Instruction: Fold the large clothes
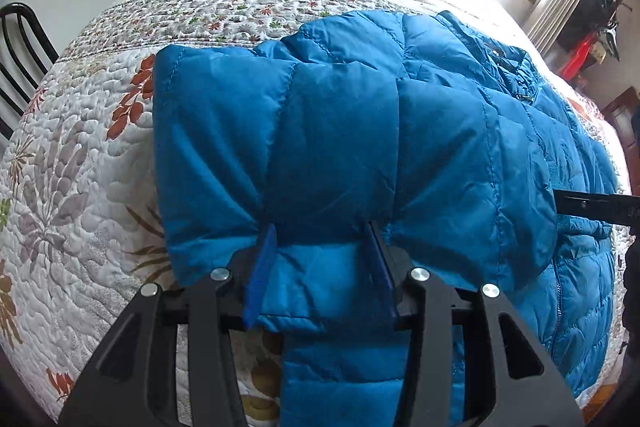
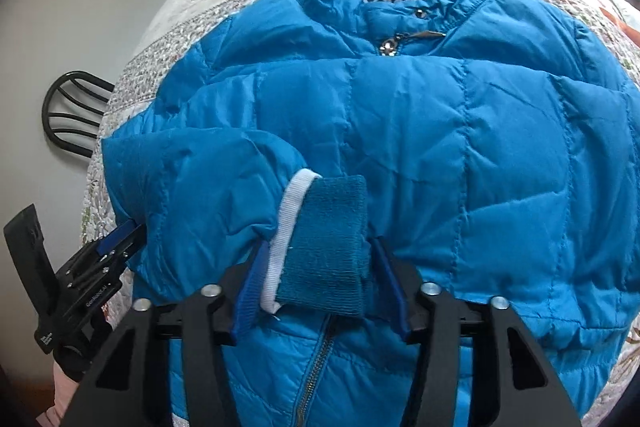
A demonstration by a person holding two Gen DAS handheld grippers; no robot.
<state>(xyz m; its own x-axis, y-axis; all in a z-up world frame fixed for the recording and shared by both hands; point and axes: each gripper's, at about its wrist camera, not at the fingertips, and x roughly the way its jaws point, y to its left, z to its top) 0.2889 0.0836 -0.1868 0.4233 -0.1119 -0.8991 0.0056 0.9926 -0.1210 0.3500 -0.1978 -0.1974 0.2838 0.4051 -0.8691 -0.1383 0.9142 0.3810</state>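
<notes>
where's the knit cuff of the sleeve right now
In the right wrist view, the cuff sits low and centre between the right gripper's fingers, lying across the jacket's front above its zipper.

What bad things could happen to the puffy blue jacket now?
1. The right hand-held gripper pinches only the knit cuff of the blue jacket. The cuff is stretchy, so it might slip out or pull out of shape.
2. The left hand-held gripper bunches slick, puffy fabric near the jacket's edge. It could slide free, and the folded sleeve might flop open.
3. The jacket lies near the edge of the bed, so a tug toward the grippers might drag it off.
</notes>
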